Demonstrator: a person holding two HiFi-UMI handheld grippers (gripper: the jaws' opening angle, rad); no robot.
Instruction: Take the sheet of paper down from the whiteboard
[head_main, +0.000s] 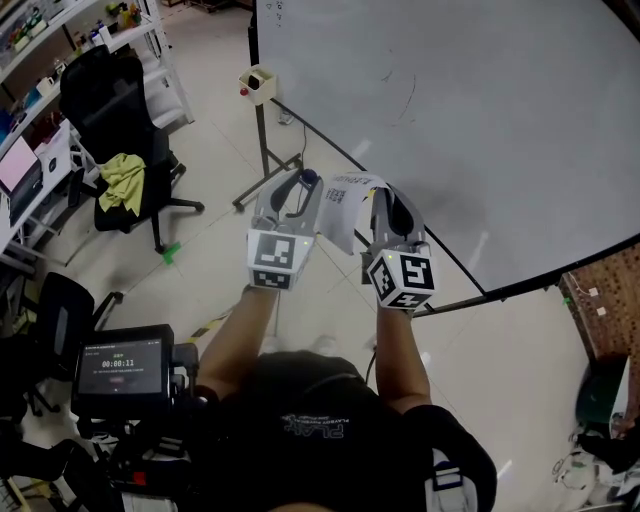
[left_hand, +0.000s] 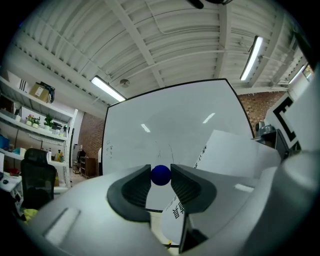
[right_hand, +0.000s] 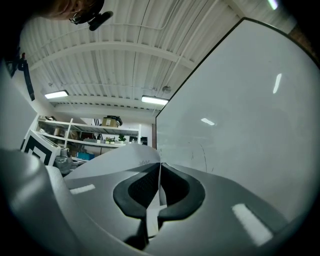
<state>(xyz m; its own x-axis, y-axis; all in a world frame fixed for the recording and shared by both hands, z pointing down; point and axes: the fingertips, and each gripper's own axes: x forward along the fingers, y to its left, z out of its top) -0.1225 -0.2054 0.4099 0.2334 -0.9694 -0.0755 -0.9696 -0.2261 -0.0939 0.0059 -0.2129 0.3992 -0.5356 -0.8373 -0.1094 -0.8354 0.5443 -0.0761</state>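
Head view: left gripper and right gripper are side by side in front of the whiteboard. The sheet of paper hangs between them, curled, and appears free of the board face.

Left gripper view: jaws part-way apart, tips pinching a small blue ball, probably the magnet. The sheet lies to the right, outside these jaws.

Right gripper view: jaws fully together on the sheet's thin edge, and the rest bows off to the left.

Judgement: the sheet is down, or nearly. We should hold the right pinch firm, draw the sheet straight away from the board without creasing it, and keep the ball well apart from the paper.
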